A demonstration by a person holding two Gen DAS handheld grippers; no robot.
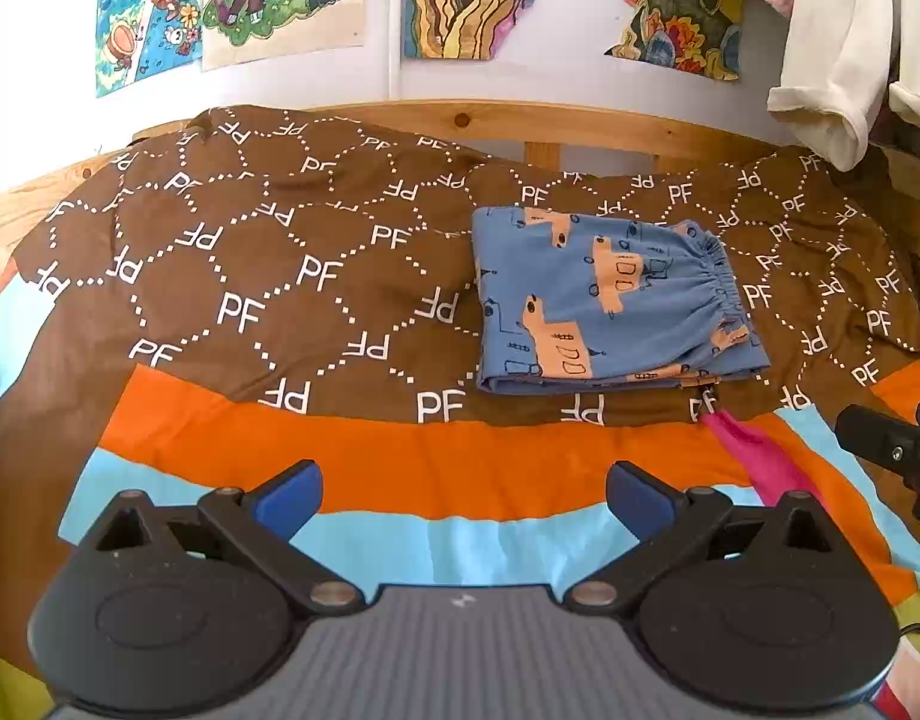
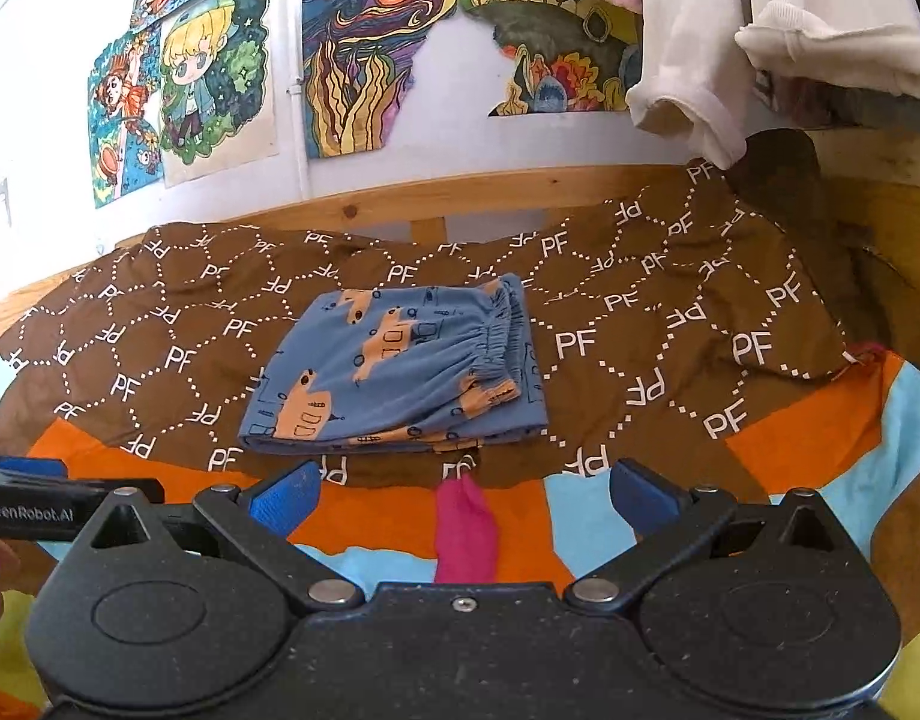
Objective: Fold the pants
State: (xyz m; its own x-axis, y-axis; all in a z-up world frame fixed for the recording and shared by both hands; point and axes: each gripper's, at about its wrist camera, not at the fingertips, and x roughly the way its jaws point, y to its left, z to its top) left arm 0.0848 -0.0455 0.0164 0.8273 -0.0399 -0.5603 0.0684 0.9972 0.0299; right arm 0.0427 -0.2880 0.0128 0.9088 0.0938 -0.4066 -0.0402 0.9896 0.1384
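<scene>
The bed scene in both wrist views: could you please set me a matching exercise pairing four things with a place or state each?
Things:
1. blue pants
2. left gripper
3. white garment
4. drawings

Place or state:
A. hanging at the upper right
B. stuck on the wall
C. folded, lying on the brown PF cloth
D. open, holding nothing

Pairs: 1-C, 2-D, 3-A, 4-B

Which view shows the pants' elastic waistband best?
Right wrist. The folded pants sit near frame center, and the gathered waistband runs through the middle with its layers visible. In the left wrist view the waistband is visible too, but off to the right and more distorted.
</scene>
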